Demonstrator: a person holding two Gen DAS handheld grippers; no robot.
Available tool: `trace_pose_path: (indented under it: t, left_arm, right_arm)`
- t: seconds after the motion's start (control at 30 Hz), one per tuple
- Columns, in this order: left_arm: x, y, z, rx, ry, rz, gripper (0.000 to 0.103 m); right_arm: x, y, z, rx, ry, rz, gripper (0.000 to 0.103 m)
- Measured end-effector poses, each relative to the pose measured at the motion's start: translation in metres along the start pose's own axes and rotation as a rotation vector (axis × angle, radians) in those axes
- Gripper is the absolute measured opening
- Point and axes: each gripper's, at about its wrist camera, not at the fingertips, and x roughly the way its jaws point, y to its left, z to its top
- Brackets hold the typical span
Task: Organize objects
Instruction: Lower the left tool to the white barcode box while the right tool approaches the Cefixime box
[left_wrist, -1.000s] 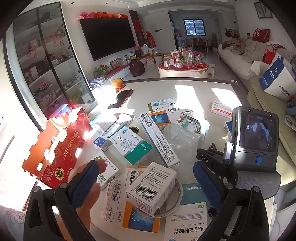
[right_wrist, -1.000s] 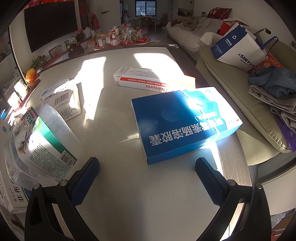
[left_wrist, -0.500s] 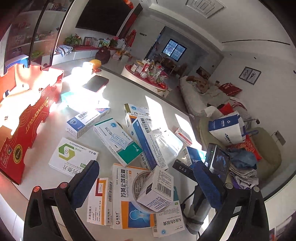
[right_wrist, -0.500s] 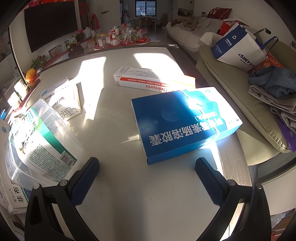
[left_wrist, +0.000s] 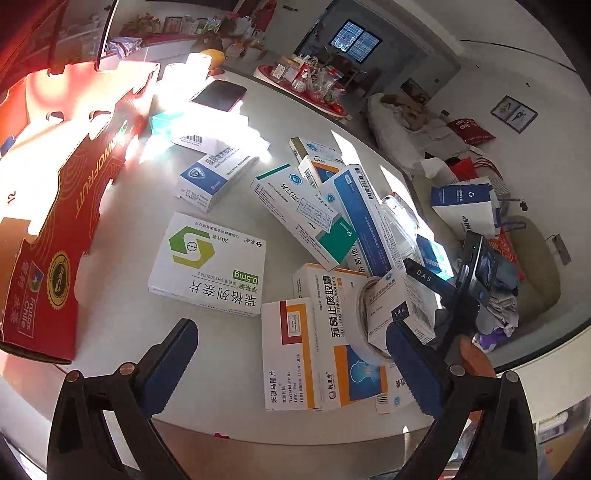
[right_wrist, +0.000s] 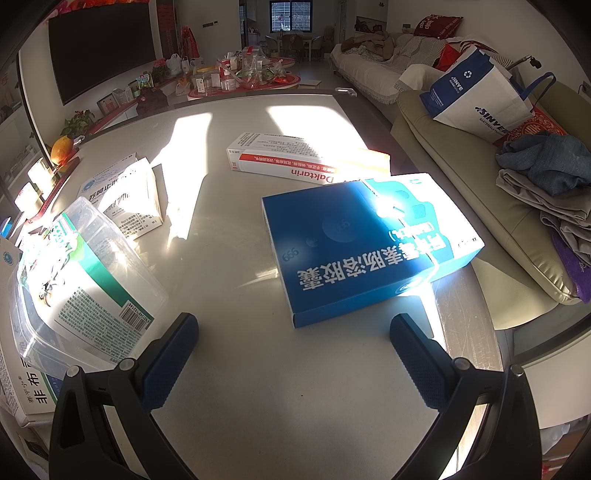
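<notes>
Left gripper, fingers spread wide and empty, above the near edge of the surface over a scattered heap of medicine boxes; a green-logo box lies just ahead, a red fruit carton at left. Right gripper, fingers equally wide and empty, faces a blue box lying flat beside a Daktarin box

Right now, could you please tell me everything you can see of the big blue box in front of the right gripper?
The blue box is flat cardboard with white Chinese lettering and pale circles printed on top. It lies closed on the white table, half in shadow, half in bright sun. Its far corner sits close to the Daktarin box; whether they touch is unclear. Nothing grips it.
</notes>
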Motion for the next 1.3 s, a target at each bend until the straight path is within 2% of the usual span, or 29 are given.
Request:
trace_pose_path:
  t: [0.1, 0.17, 0.23, 0.33, 0.43, 0.47, 0.5, 0.63, 0.67, 0.8, 0.87, 0.97, 1.03, 1.17, 1.3]
  left_arm:
    - [-0.004, -0.005, 0.000, 0.090, -0.021, 0.042, 0.103]
    - [-0.005, -0.006, 0.002, 0.130, -0.020, 0.037, 0.103]
    - [-0.001, -0.008, 0.003, 0.150, -0.009, 0.040, 0.103]
    - [0.008, -0.008, 0.004, 0.152, -0.001, 0.058, 0.103]
    - [0.018, -0.015, 0.000, 0.198, 0.011, 0.064, 0.103]
    - [0.021, -0.019, -0.004, 0.217, 0.018, 0.057, 0.103]
    - [0.023, -0.022, -0.008, 0.226, 0.030, 0.042, 0.103]
    - [0.032, -0.033, -0.025, 0.238, 0.060, -0.006, 0.103]
    - [0.036, -0.035, -0.026, 0.238, 0.066, -0.007, 0.103]
    - [0.052, -0.033, -0.028, 0.204, 0.108, -0.054, 0.103]
    - [0.060, -0.026, -0.028, 0.152, 0.140, -0.089, 0.103]
    - [0.058, -0.020, -0.026, 0.118, 0.129, -0.122, 0.103]
    - [0.055, -0.013, -0.025, 0.086, 0.130, -0.145, 0.103]
    - [0.051, 0.000, -0.022, 0.026, 0.142, -0.173, 0.103]
    - [0.050, 0.001, -0.022, 0.028, 0.142, -0.154, 0.103]
  right_arm:
    - [0.000, 0.000, 0.001, -0.010, 0.007, 0.003, 0.103]
    - [0.003, -0.002, 0.006, -0.048, 0.081, 0.029, 0.103]
    - [-0.011, -0.014, 0.006, -0.005, 0.093, -0.008, 0.103]
    - [-0.061, -0.022, -0.003, 0.043, 0.036, 0.120, 0.103]
    - [-0.102, -0.013, -0.021, 0.063, 0.054, 0.309, 0.103]
    - [-0.113, -0.008, -0.028, 0.065, 0.067, 0.359, 0.103]
    - [-0.120, -0.002, -0.036, 0.053, 0.074, 0.372, 0.103]
    - [-0.129, 0.016, -0.070, -0.063, 0.124, 0.222, 0.103]
    - [-0.129, 0.016, -0.078, -0.084, 0.133, 0.209, 0.103]
    - [-0.121, 0.014, -0.098, -0.100, 0.211, 0.269, 0.103]
    - [-0.115, 0.020, -0.104, -0.118, 0.233, 0.273, 0.103]
    - [-0.102, 0.030, -0.108, -0.152, 0.264, 0.271, 0.103]
    - [-0.093, 0.037, -0.110, -0.180, 0.282, 0.250, 0.103]
    - [-0.089, 0.050, -0.115, -0.290, 0.251, 0.147, 0.103]
    - [-0.090, 0.039, -0.116, -0.254, 0.232, 0.144, 0.100]
